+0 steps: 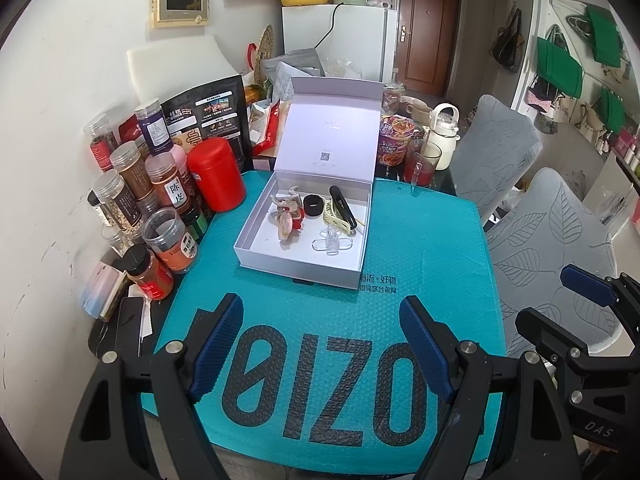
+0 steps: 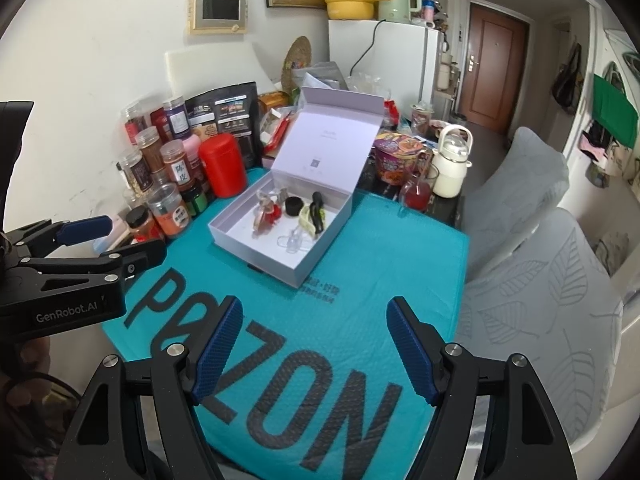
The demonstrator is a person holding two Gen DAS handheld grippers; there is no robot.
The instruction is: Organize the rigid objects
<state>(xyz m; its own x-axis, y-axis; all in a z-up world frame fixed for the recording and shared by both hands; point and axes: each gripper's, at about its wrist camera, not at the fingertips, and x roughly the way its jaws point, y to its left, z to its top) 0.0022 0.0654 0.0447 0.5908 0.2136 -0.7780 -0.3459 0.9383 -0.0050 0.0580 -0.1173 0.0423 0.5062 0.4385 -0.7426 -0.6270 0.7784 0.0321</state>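
Nearest the lens in the left wrist view, the left gripper (image 1: 320, 344) has its jaws wide apart with nothing between them, hanging over the teal bubble mailer (image 1: 420, 240) that covers the tabletop. Mid-frame sits the open white box (image 1: 256, 236), with hair clips and a black ring (image 1: 313, 205) already inside. Just left of it crowd the spice jars (image 1: 170, 236) and a red canister (image 1: 216, 174). I'd judge a careless reach toward the box could knock one over.

From the right wrist view, the right gripper (image 2: 314, 344) is at the bottom, jaws likewise apart and empty. The left gripper pokes in at the left edge. Upper right of the box (image 2: 240, 216), a glass of red drink (image 2: 418, 194) stands near its raised lid (image 2: 332, 136); nudging the lid back could tip it.
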